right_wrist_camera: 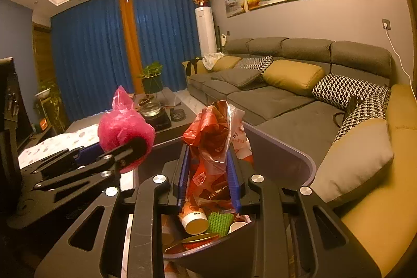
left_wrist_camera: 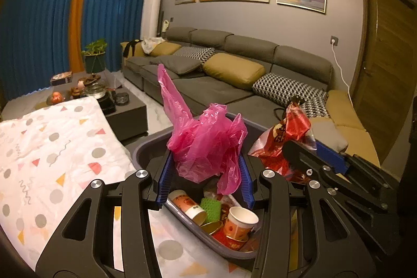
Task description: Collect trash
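The left gripper (left_wrist_camera: 206,173) is held above the grey trash bin (left_wrist_camera: 146,150), with a crumpled pink plastic bag (left_wrist_camera: 206,140) clamped between its blue fingers (left_wrist_camera: 166,179). The bag bulges above the fingers and a loose tail hangs below them, over the bin's opening.

The right gripper (right_wrist_camera: 208,176) is held beside the left one, also over the bin (right_wrist_camera: 286,147). A red-printed clear plastic wrapper (right_wrist_camera: 211,145) is grasped between its blue fingers (right_wrist_camera: 233,181); the wrapper stands up above the fingertips and its lower part trails toward the bin. In the left wrist view the same wrapper (left_wrist_camera: 284,137) is seen to the right of the pink bag, apart from it.

Inside the bin, two paper cups (left_wrist_camera: 242,220) with red print, a green scouring pad (left_wrist_camera: 211,207) and further red packaging are contained.

The bin is placed between the worktop, which is covered by a white patterned cloth (left_wrist_camera: 52,147), and a grey sofa (left_wrist_camera: 234,85) carrying mustard and houndstooth cushions. Farther along the worktop a glass teapot (left_wrist_camera: 95,90) is set.
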